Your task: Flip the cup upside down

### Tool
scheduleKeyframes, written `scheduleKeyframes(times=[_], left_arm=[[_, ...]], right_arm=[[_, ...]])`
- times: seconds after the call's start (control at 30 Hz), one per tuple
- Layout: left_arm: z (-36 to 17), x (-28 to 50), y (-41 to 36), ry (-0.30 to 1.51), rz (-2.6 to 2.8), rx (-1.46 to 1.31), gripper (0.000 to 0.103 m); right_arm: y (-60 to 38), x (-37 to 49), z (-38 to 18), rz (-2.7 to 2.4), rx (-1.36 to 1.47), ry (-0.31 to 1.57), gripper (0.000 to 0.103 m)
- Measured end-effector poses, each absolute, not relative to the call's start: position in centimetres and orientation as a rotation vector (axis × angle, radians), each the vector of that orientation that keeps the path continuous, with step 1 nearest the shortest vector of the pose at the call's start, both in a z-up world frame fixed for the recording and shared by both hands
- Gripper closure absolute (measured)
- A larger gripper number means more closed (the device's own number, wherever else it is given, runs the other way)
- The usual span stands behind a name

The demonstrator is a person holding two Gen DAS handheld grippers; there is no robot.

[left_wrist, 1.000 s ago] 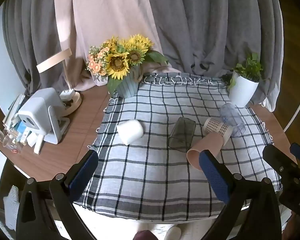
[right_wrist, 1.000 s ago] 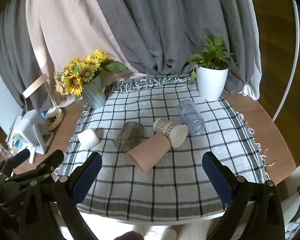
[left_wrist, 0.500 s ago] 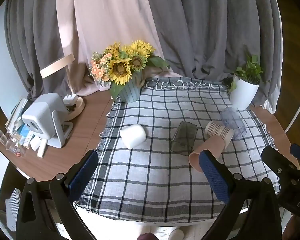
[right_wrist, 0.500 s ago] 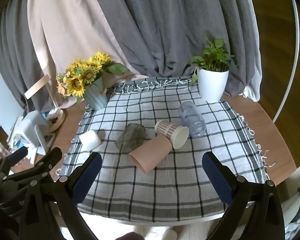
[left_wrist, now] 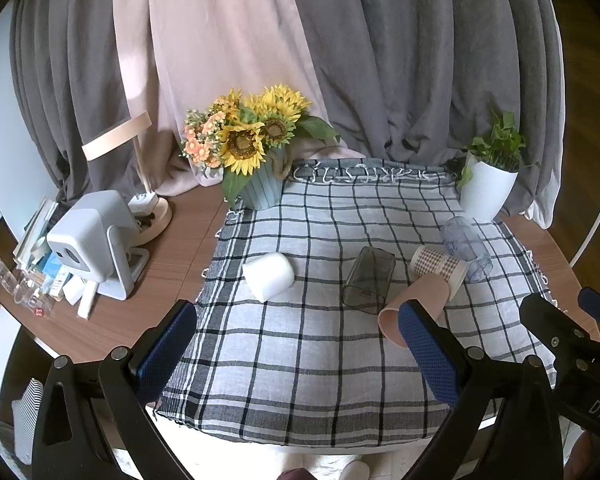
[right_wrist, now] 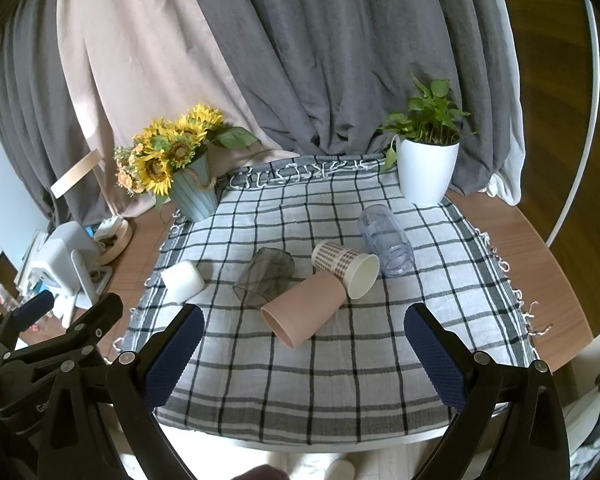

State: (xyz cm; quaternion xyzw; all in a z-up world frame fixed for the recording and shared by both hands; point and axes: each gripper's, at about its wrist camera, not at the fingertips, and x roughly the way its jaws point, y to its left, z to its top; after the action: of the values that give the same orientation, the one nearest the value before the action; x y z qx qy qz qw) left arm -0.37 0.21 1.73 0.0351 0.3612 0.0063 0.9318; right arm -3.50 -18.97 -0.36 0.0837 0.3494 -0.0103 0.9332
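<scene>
Several cups lie on their sides on a checked cloth [right_wrist: 340, 364]: a white cup [right_wrist: 182, 282] [left_wrist: 269, 276] at the left, a smoky clear cup [right_wrist: 266, 277] [left_wrist: 369, 280], a pink cup [right_wrist: 306, 308] [left_wrist: 414, 304], a checked paper cup [right_wrist: 346, 266] [left_wrist: 440, 266] and a clear plastic cup [right_wrist: 386, 239] [left_wrist: 464, 246]. My left gripper [left_wrist: 296, 354] is open and empty above the cloth's near edge. My right gripper [right_wrist: 304, 356] is open and empty, in front of the pink cup.
A sunflower pot [left_wrist: 260, 190] stands at the cloth's back left and a white plant pot [right_wrist: 428, 172] at the back right. A white device [left_wrist: 94, 240], a lamp base and small clutter sit on the wooden table at the left. Curtains hang behind.
Both grippers have drawn back and up a little, so the table looks farther away. The cups have not moved. Both grippers stay open.
</scene>
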Motion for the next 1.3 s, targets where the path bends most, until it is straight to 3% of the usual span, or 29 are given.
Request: scheduleKeyframes(times=[1.3], left_arm=[[1.39,-0.40,0.71,0.748,0.008,0.068,0.000]], right_arm=[[-19.02,-3.17,0.12,-0.020,0.183,0.714,0.002]])
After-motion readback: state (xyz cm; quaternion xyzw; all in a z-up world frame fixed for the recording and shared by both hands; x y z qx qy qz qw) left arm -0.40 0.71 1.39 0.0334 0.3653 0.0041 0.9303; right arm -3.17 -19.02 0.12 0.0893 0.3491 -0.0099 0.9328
